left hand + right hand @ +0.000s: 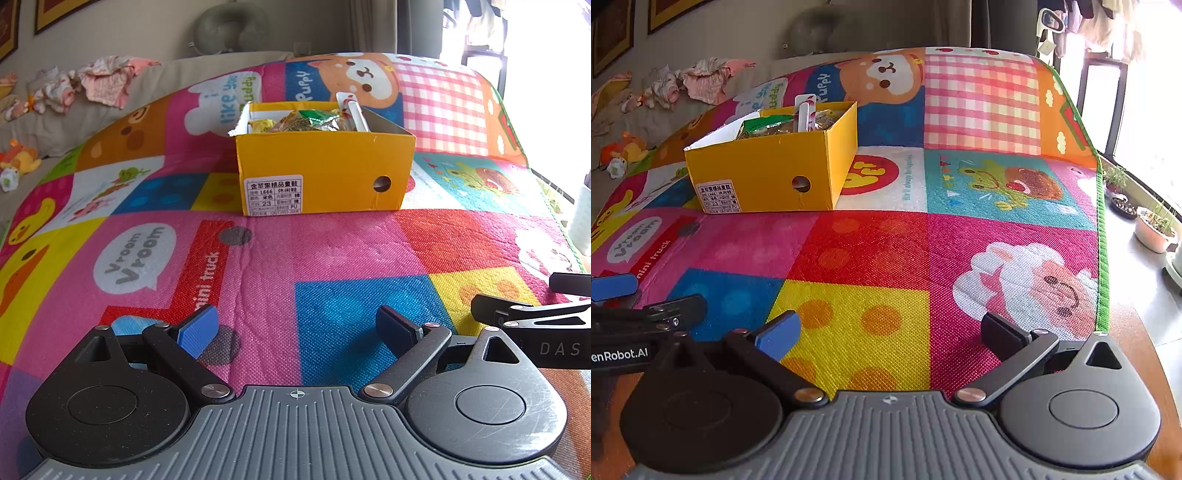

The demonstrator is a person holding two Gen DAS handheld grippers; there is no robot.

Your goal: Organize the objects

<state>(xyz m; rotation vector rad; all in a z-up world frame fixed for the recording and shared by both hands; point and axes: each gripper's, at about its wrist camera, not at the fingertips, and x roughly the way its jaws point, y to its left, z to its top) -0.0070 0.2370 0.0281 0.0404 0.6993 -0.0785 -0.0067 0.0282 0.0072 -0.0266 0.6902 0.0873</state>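
The left gripper hung with its fingers spread apart and nothing between them, low over the patchwork play mat. The right gripper was likewise wide apart and bare, just beside it at three o'clock. At twelve o'clock from the left gripper, well apart, sat the yellow box on the mat, snack packets and a white clip inside it.

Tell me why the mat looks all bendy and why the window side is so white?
In the left wrist view the fisheye lens curves the play mat into a hump, and the window is washed out by daylight. In the right wrist view the mat edge bows the same way and the window glares white, while the yellow box stays sharp.
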